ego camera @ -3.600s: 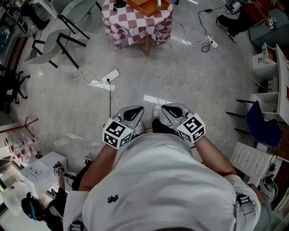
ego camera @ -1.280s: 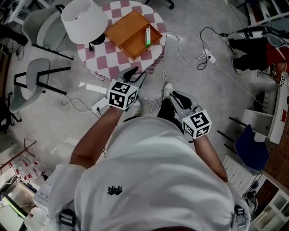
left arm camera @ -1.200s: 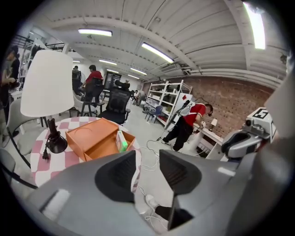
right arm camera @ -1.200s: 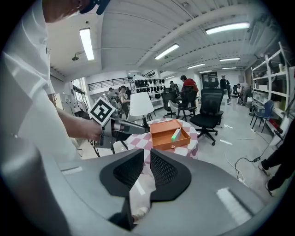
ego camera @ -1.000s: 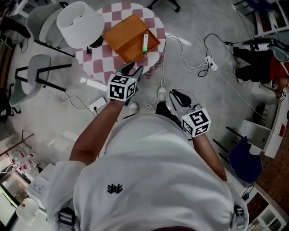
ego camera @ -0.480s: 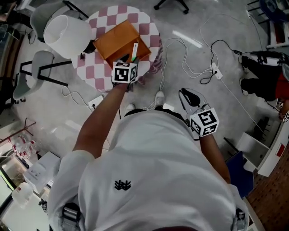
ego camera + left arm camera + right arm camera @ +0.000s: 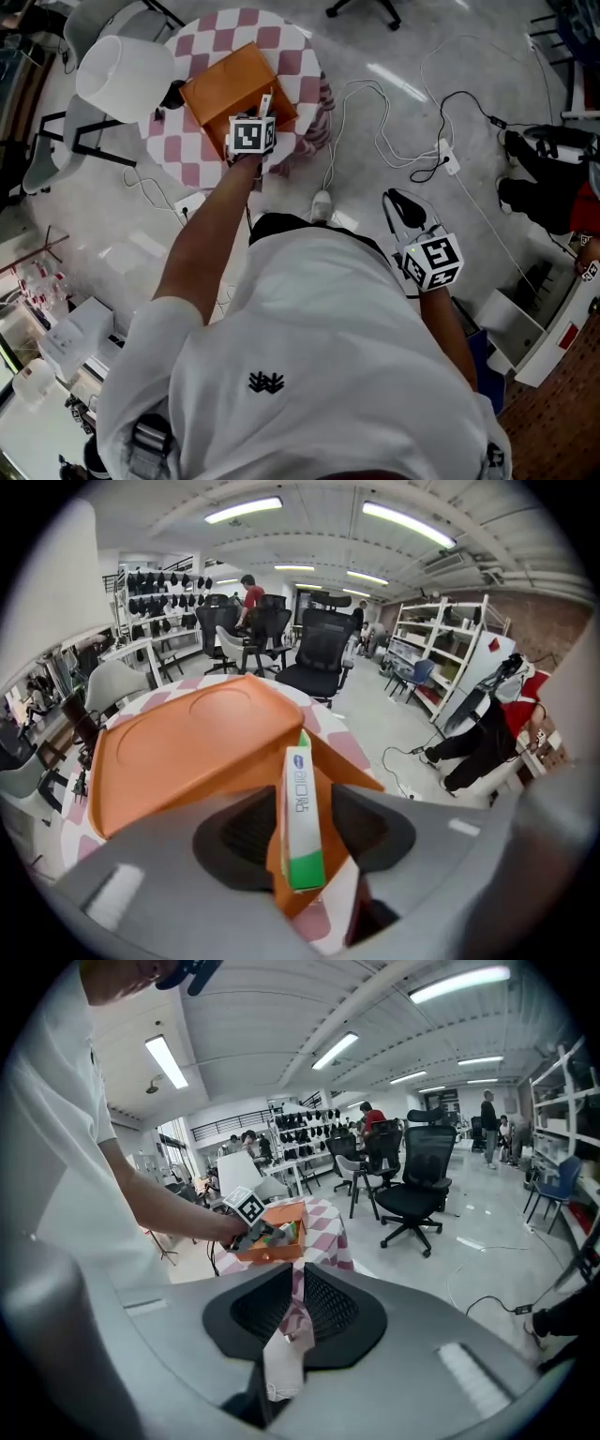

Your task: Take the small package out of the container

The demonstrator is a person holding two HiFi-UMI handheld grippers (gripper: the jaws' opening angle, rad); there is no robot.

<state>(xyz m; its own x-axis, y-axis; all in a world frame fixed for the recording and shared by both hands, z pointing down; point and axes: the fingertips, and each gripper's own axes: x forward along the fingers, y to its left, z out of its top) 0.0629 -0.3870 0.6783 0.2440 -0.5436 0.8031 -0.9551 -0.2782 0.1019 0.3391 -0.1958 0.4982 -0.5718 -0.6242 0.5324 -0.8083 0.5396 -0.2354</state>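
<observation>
left gripper [image 7: 305, 832]: jaws wide and opening, small package [image 7: 298, 789] between them, pads not pressing it | small package: lower middle of left gripper view, on end at the near edge of the orange box [image 7: 178, 752] | orange box: on checked table [image 7: 202, 150], upper left of head view | right gripper [image 7: 292, 1283]: jaws narrow, almost together, holding nothing

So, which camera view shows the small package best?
The left gripper view: the small package fills the middle, upright between the opening fingers. The head view shows only a white sliver; the right gripper view, a far green speck.
</observation>
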